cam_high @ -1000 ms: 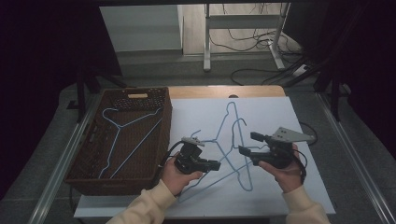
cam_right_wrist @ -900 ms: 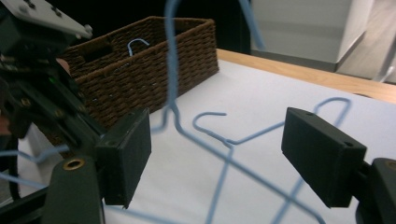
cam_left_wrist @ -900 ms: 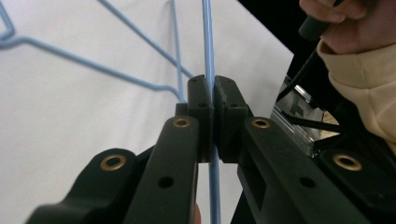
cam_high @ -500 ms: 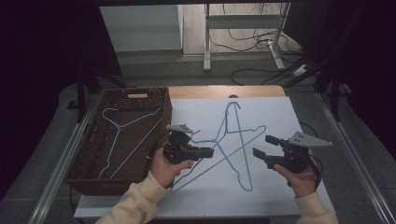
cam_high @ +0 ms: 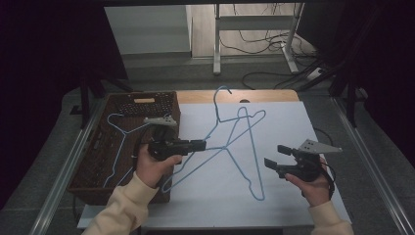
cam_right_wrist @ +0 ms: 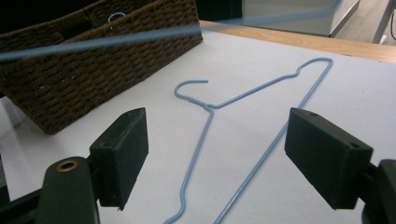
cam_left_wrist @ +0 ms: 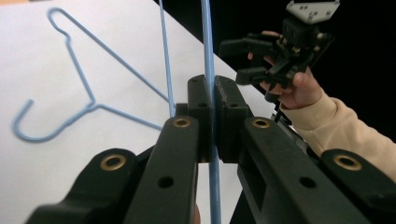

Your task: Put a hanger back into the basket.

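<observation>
My left hand-held gripper (cam_high: 198, 145) is clamped on the wire of a blue hanger (cam_high: 218, 128); in the left gripper view the thin blue wire (cam_left_wrist: 208, 56) runs straight up between my two black jaws, which are pressed together on it. In the high view that gripper sits just beside the right edge of the wicker basket (cam_high: 98, 166) and points toward the middle of the table (cam_high: 303, 127). The held hanger is lifted at my end, and its hook (cam_high: 222, 90) reaches over the table's far wooden edge.

A second blue hanger (cam_high: 252, 147) lies flat on the white sheet, crossing under the held one near the centre, with its long side running down toward the near edge. In the right gripper view this flat hanger (cam_right_wrist: 243, 121) is spread on the sheet between and beyond my jaws, its hook curled toward the basket (cam_right_wrist: 93, 60).

My right hand-held gripper (cam_high: 274, 155) stands wide with nothing between its pads, well apart from both hangers, hovering over the right part of the sheet.

Inside the basket another blue hanger (cam_high: 120, 134) rests against the woven floor.
</observation>
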`<action>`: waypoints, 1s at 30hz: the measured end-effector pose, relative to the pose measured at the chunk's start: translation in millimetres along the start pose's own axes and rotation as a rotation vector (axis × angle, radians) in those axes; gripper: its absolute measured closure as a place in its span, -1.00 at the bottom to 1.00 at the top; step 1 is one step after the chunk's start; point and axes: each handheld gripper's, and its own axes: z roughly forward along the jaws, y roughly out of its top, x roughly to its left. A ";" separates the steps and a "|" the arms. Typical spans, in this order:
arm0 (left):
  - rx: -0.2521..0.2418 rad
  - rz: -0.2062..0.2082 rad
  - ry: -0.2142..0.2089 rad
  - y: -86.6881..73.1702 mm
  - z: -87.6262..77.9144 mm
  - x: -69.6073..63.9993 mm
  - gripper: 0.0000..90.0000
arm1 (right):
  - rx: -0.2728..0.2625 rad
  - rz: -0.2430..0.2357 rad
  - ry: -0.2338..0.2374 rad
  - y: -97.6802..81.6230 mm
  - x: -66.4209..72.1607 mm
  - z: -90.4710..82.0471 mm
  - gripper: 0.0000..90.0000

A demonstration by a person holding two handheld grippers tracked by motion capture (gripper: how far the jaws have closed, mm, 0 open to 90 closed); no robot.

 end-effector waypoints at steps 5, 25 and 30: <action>-0.026 0.004 0.019 1.1 -20.4 1.4 0.92 | 0.029 -0.012 -0.002 -2.0 0.8 3.5 -0.51; -0.129 -0.040 0.139 -14.0 -112.2 35.3 0.92 | 0.053 -0.011 -0.017 -4.2 -0.3 6.6 -0.52; -0.149 -0.063 0.161 -19.9 -126.3 46.0 0.92 | 0.061 -0.008 -0.016 -5.5 -0.8 8.5 -0.52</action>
